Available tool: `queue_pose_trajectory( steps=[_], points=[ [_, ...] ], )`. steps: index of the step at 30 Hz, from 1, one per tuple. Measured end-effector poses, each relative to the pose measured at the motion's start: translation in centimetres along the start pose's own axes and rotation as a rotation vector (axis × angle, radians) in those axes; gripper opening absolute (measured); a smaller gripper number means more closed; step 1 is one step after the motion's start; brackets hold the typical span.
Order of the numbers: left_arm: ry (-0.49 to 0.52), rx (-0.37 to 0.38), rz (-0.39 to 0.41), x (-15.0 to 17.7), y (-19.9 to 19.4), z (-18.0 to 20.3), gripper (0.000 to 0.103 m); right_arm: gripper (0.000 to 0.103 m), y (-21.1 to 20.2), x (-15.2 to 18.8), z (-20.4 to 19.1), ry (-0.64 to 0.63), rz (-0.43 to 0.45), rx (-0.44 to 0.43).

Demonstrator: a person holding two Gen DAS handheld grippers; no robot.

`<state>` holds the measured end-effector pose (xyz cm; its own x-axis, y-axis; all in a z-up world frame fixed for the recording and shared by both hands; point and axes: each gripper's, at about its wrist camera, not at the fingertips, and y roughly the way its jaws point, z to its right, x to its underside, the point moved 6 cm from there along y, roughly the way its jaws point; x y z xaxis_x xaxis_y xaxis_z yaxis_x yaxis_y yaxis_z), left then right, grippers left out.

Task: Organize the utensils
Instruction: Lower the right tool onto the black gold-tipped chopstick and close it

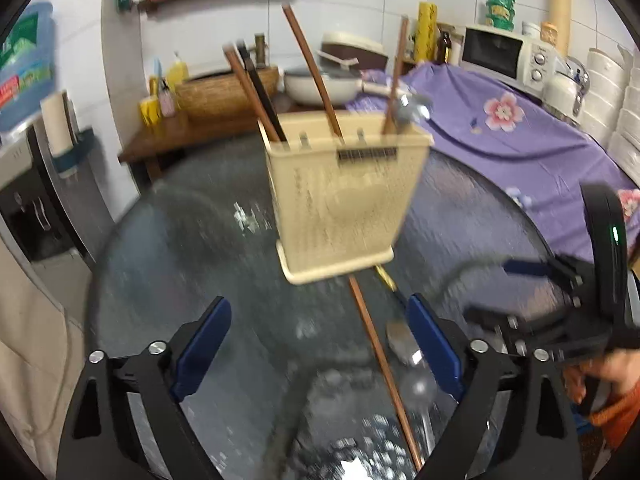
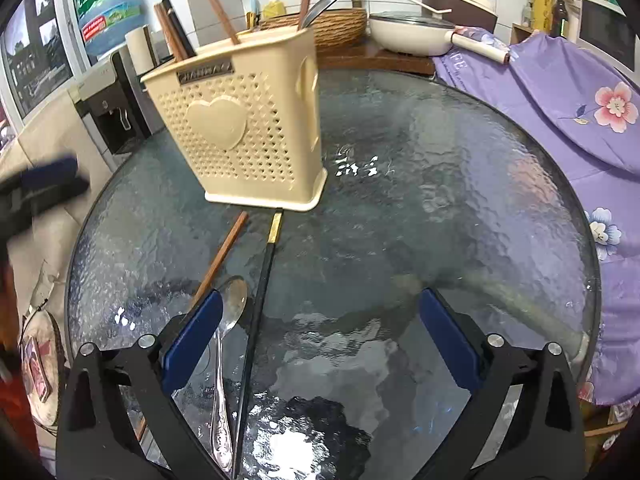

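My left tool (image 1: 320, 354) and right tool (image 2: 320, 336) gape empty; spoon (image 2: 228, 344) and chopsticks (image 2: 260, 300) lie below the holder (image 2: 240, 132) on the tabletop (image 2: 440, 200).

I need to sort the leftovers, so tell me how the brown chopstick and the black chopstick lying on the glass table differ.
The brown chopstick is plain reddish wood along its length; the black chopstick is dark with a gold band near its far end. The brown one slants off to the left and passes behind the right claw's left finger; the black one runs nearly straight toward the camera, right of the spoon. Both lie flat on the glass table, far ends near the beige holder.
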<state>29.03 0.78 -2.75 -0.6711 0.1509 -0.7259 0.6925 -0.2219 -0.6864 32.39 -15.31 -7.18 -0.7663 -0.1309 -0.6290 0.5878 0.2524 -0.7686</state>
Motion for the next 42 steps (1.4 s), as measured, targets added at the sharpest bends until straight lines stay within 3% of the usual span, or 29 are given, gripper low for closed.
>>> queue_pose_trajectory(
  steps=[3,8,13,20,29,33,35,42],
  points=[
    [-0.017,0.031,-0.064,2.8,1.6,0.4,0.073,0.09,0.8,0.1,-0.5,-0.001,-0.016,-0.005],
    [-0.097,0.044,-0.116,4.8,3.2,-0.6,0.057,0.082,2.9,-0.2,-2.1,-0.025,-0.06,-0.006],
    [-0.087,0.074,-0.104,5.7,1.9,0.7,0.056,0.076,5.1,-1.1,-3.3,-0.042,-0.086,0.02],
    [0.061,0.093,-0.138,8.1,1.9,5.8,0.056,0.061,7.3,-1.2,-4.2,-0.079,-0.141,0.047],
    [0.138,0.065,-0.169,9.3,3.2,7.8,0.056,0.056,7.8,-1.6,-4.0,-0.087,-0.141,0.066],
    [0.132,0.068,-0.168,9.0,3.7,8.1,0.046,0.056,8.5,-2.5,-4.0,-0.08,-0.142,0.07],
    [0.131,0.054,-0.171,8.8,4.3,8.6,0.037,0.056,8.8,-2.9,-4.0,-0.076,-0.137,0.075],
    [0.139,0.036,-0.166,8.3,4.9,9.2,0.035,0.052,9.5,-3.8,-4.2,-0.072,-0.139,0.079]
  ],
)
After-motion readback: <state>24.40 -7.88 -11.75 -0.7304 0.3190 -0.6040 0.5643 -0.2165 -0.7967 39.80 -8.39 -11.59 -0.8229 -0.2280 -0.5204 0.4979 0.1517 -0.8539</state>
